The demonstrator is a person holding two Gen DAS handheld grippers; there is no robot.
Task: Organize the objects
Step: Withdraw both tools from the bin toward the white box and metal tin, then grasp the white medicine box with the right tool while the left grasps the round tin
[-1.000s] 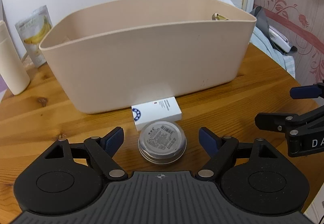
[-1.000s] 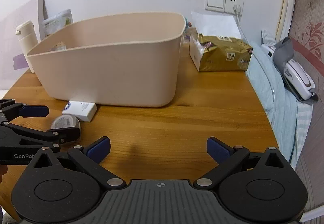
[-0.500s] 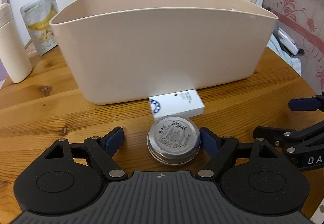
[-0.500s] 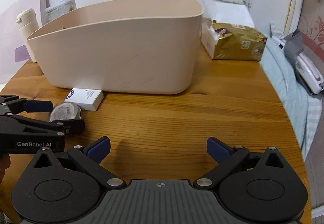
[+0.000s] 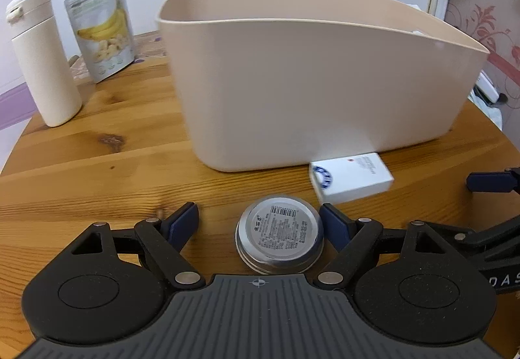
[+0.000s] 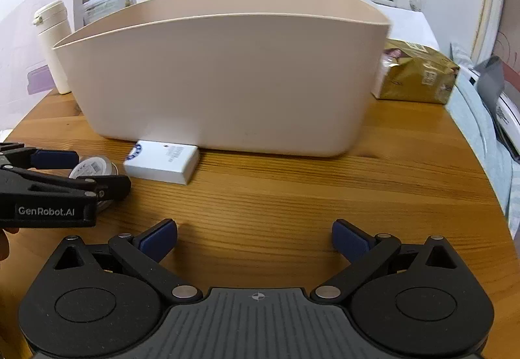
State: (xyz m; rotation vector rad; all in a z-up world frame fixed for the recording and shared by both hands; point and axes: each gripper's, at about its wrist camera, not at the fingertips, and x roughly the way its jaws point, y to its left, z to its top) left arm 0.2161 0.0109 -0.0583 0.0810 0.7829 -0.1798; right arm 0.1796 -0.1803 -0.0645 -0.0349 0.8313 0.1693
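Your left gripper [image 5: 260, 222] hangs low, jaws spread around the round tin [image 5: 279, 234], right pad touching it; your right gripper [image 6: 255, 237] hovers released nearby.

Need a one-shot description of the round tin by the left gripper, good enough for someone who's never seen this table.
Start at the big beige tub on the wooden table; just before its front wall lies a white box. Nearer still, between the open left gripper fingers, sits the round tin: the only silver, circular item, with a barcode label on its lid.
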